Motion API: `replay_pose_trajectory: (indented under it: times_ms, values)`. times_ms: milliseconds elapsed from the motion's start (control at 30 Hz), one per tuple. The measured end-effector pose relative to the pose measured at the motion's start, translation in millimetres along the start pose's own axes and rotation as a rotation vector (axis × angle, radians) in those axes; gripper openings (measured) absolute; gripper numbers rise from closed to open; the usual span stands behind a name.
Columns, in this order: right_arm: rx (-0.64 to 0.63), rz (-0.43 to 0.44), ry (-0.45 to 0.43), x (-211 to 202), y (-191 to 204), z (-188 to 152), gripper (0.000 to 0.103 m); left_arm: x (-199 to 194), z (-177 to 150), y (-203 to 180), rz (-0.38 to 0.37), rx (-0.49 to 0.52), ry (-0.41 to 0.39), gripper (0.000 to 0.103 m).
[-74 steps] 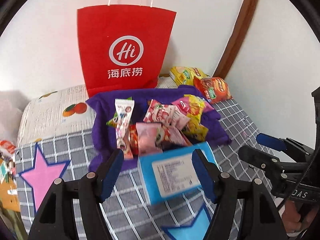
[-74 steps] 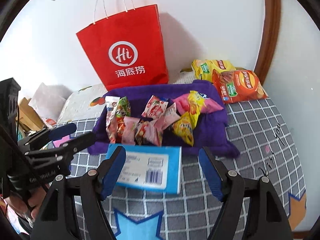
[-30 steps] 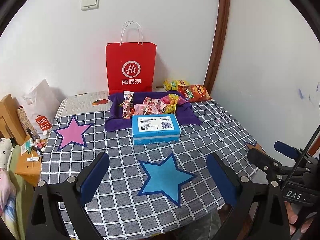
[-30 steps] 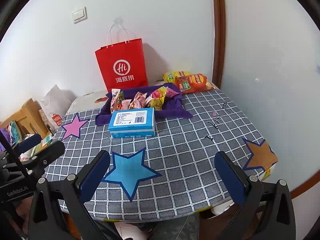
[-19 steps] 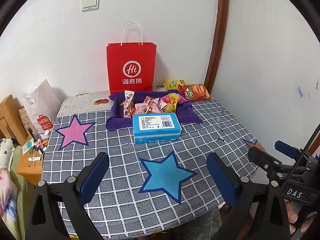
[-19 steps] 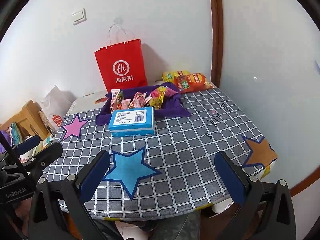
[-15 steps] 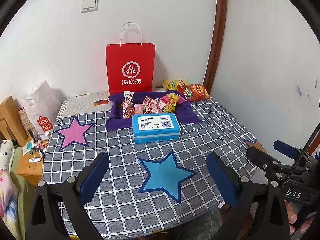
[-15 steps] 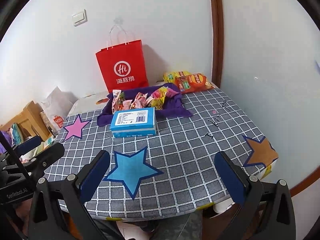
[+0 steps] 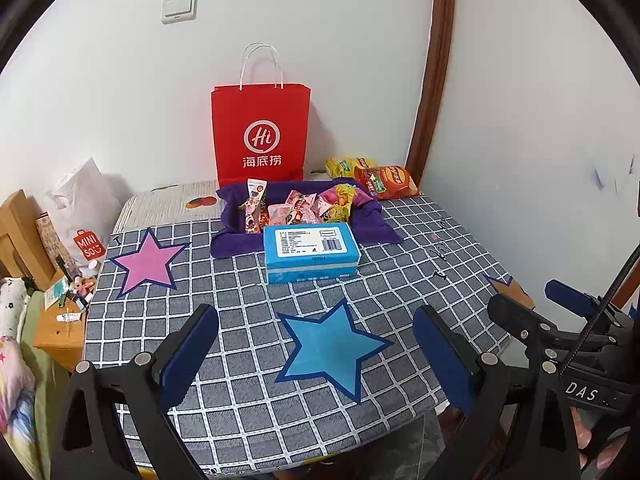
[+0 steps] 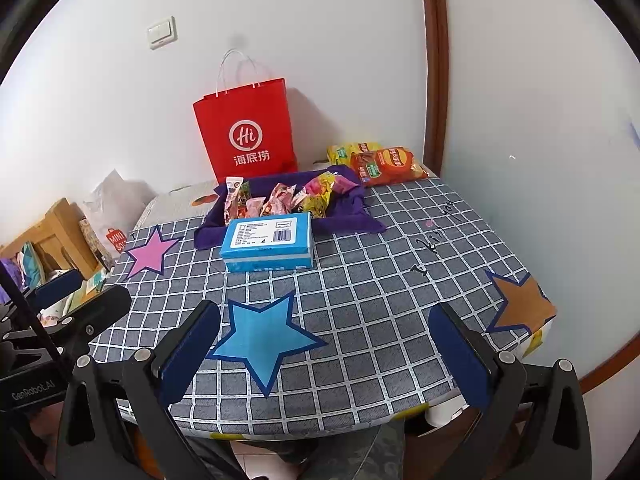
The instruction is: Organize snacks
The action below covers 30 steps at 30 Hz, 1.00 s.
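Both claws wide, empty, hanging at the near edge of the bench. Left claw sits over the blue star patch; right claw just right of the same star.

Landmark = blue box, flat, label side up, past the star toward the wall.
- Purple cloth: directly behind the box, touching or nearly so; edges turned up like a shallow tray.
- Small snack packets: piled on the cloth, behind the box.
- Two chip bags: behind-right of the box, off the cloth, near the wall.
- Red paper bag: upright behind the cloth, against the wall.

Handling, my read:
- Box: stiff, light, likely cardboard. Grip across the short width, on the long side faces. Glossy top may slip.
- Packets: light, crinkly, slick film. Pinch a sealed end, not the puffy middle.
- Chip bags: air-filled, contents crush easily. Hold by the top seam, gently.

Versus 2.5 s ago: both claws were right up at the box, left one straddling its near end. Now both have backed off to the near edge, so the whole bench is in view. Box looks squarer to the cloth; otherwise nothing has moved. Claws no narrower.
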State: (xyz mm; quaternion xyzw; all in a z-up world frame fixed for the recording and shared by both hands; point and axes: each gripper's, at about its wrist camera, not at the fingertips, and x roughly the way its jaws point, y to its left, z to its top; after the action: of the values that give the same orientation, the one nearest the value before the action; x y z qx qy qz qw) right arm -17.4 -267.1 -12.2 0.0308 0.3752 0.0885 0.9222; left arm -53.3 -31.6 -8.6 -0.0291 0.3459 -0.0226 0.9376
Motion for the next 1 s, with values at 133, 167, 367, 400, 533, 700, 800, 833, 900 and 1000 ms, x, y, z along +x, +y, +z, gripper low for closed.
replay_pose_trajectory:
  times_ms: [133, 167, 367, 400, 533, 700, 800, 833, 900, 1000]
  values:
    - [-0.001, 0.0, 0.0, 0.1, -0.2, 0.0, 0.103, -0.4, -0.7, 0.3, -0.002, -0.008, 0.0, 0.098]
    - [-0.002, -0.001, -0.001, 0.0, -0.1, 0.0, 0.103, -0.4, -1.2, 0.1, -0.004, -0.009, 0.0, 0.098]
    - [-0.001, 0.0, -0.003, -0.3, -0.1, 0.0, 0.103, -0.8, -2.3, -0.4, -0.003, -0.012, 0.0, 0.098]
    - [-0.001, 0.0, -0.003, -0.2, 0.0, 0.0, 0.103, -0.7, -2.3, -0.1, -0.003, -0.011, 0.0, 0.098]
    - [-0.002, -0.001, -0.002, -1.0, -0.1, -0.6, 0.103, -0.9, -2.6, 1.0, -0.003, -0.013, 0.001, 0.098]
    - [-0.002, -0.001, -0.004, -1.4, 0.3, -1.0, 0.103, -1.6, -3.4, 1.3, -0.004, -0.015, 0.0, 0.098]
    - [-0.002, -0.001, -0.004, -1.4, 0.5, -1.3, 0.103, -1.4, -3.2, 1.6, -0.004, -0.015, 0.001, 0.098]
    - [-0.002, -0.002, -0.003, -1.5, 0.6, -1.4, 0.103, -1.5, -3.3, 1.5, -0.004, -0.015, 0.001, 0.098]
    - [-0.001, -0.002, -0.004, -1.6, 0.6, -1.5, 0.103, -1.5, -3.3, 1.0, -0.003, -0.016, 0.0, 0.098]
    - [-0.002, -0.001, -0.004, -1.4, 0.7, -1.7, 0.103, -1.5, -3.4, 0.8, -0.003, -0.018, 0.001, 0.098]
